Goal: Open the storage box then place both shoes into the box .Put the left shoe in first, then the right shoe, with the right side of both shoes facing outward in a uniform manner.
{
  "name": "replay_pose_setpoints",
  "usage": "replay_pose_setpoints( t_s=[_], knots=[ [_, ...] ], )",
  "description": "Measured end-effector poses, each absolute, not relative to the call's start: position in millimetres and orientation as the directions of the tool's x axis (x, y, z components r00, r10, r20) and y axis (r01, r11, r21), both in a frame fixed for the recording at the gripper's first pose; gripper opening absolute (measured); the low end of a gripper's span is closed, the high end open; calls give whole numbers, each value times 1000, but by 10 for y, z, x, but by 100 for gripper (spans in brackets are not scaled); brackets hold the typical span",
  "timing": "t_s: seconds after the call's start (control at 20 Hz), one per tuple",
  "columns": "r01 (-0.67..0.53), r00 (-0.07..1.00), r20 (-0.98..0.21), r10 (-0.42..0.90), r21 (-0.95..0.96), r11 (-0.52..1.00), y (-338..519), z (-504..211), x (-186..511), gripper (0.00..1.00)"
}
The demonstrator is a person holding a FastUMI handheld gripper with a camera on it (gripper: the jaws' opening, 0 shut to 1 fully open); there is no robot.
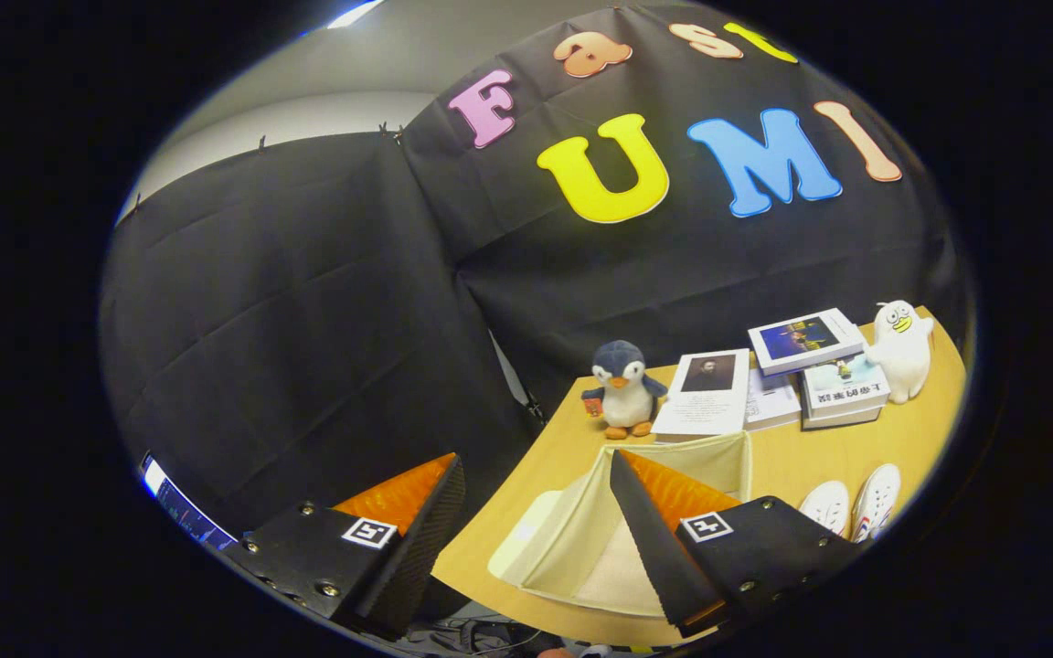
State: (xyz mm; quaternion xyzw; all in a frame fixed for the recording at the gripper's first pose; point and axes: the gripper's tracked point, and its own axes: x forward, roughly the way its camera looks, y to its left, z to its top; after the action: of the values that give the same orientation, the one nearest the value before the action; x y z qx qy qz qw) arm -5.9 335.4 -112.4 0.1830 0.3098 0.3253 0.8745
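A cream fabric storage box [572, 535] stands open on the wooden table [856, 452], its pale lid flap [524, 537] folded out to its left. Two white shoes [826, 505] [879, 498] lie side by side to the right of the box, toes pointing away. My gripper [534, 460] hangs open above the table's near left corner with nothing between its fingers. One finger [664, 521] overlaps the box's inside, hiding part of it. The other finger [398, 521] hovers off the table's edge, in front of the black cloth.
Beyond the box sit a plush penguin [622, 388], several stacked books [705, 393] [805, 340] and a white plush duck [901, 349] along the table's far side. Black cloth walls close in behind and to the left. Cables lie below the table's near edge.
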Motion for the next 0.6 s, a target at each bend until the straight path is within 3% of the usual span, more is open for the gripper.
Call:
replay_pose_setpoints(
  t_s=[0.6],
  knots=[
    [-316,672,-538,509,414,854,2088,-1704,249,97]
  ],
)
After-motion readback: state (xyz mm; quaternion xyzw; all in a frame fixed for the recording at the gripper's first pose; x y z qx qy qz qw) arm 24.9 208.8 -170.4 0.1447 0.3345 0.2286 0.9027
